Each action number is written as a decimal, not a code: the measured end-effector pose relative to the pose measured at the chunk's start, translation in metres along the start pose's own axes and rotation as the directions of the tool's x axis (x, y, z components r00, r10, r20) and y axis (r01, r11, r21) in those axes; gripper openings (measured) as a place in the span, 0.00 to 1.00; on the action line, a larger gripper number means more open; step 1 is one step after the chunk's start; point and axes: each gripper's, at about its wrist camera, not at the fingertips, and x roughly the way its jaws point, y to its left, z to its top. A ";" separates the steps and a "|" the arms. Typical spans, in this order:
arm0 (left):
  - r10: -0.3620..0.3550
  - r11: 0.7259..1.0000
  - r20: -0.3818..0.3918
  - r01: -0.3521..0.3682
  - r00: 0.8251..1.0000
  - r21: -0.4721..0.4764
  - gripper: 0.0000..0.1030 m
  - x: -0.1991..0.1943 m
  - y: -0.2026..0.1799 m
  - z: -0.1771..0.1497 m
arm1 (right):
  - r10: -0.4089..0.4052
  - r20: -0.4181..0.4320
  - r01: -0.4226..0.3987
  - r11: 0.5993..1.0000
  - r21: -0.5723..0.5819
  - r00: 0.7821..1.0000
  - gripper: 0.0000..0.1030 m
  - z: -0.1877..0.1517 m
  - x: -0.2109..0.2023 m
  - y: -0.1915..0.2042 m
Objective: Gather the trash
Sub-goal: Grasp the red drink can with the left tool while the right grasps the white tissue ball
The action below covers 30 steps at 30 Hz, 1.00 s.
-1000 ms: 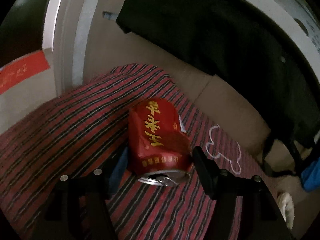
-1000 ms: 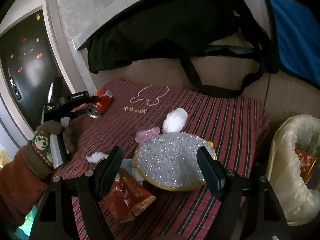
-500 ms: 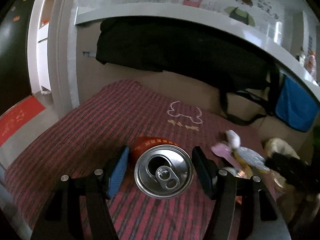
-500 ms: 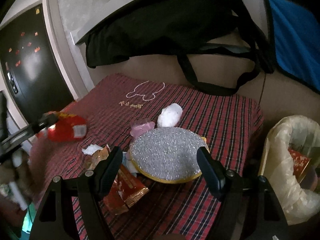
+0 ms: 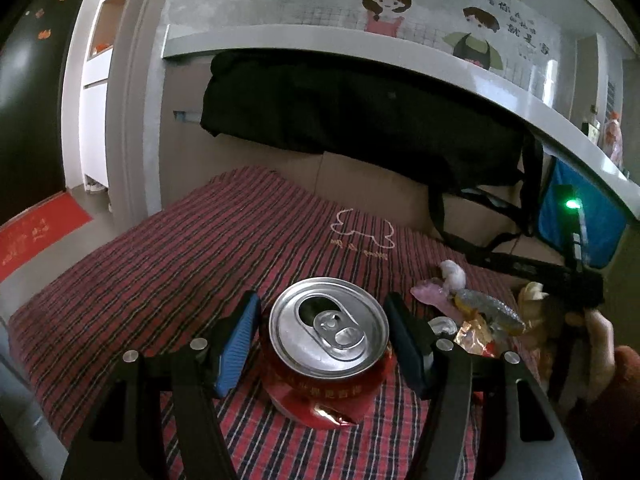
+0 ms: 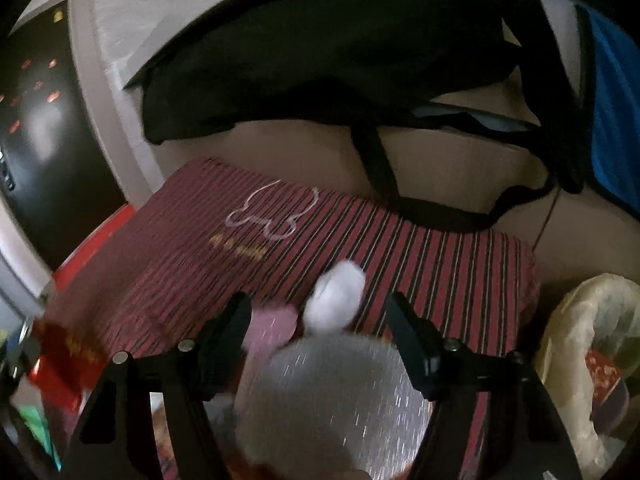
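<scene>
Left hand-held gripper (image 5: 322,336) pinches the red can (image 5: 328,344) above the striped cloth (image 5: 168,264), right hand-held gripper (image 6: 318,334) gapes empty over the glitter disc (image 6: 340,396); keep squeezing, carry level to the bin (image 6: 580,320) beside the cloth.

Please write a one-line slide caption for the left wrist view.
Left tongs hold a crushed red can, opened top facing the camera, above the striped red cloth.

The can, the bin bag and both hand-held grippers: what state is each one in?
Can: opened, dented, held off the striped cloth.
Left hand-held gripper: shut on the can.
Right hand-held gripper: open, holding nothing, above the silver glitter disc.
Bin bag: open, already has red trash inside.
</scene>
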 end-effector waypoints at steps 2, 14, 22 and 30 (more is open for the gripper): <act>-0.005 1.000 0.004 0.005 1.000 -0.007 0.62 0.000 0.001 0.000 | -0.008 -0.007 0.008 1.000 0.020 1.000 0.65 0.004 0.012 -0.001; -0.040 0.998 -0.026 0.038 0.999 -0.049 0.62 -0.003 0.012 0.001 | -0.061 -0.107 0.063 0.998 0.012 0.992 0.57 -0.006 0.058 0.009; -0.040 0.998 -0.041 0.038 0.998 -0.050 0.62 -0.010 0.014 -0.002 | -0.032 -0.051 0.027 0.995 -0.091 0.998 0.22 -0.009 0.024 0.024; -0.041 0.998 -0.062 0.038 0.997 -0.048 0.62 -0.024 0.017 -0.011 | 0.065 0.017 -0.062 0.988 -0.143 0.998 0.22 -0.020 -0.036 0.046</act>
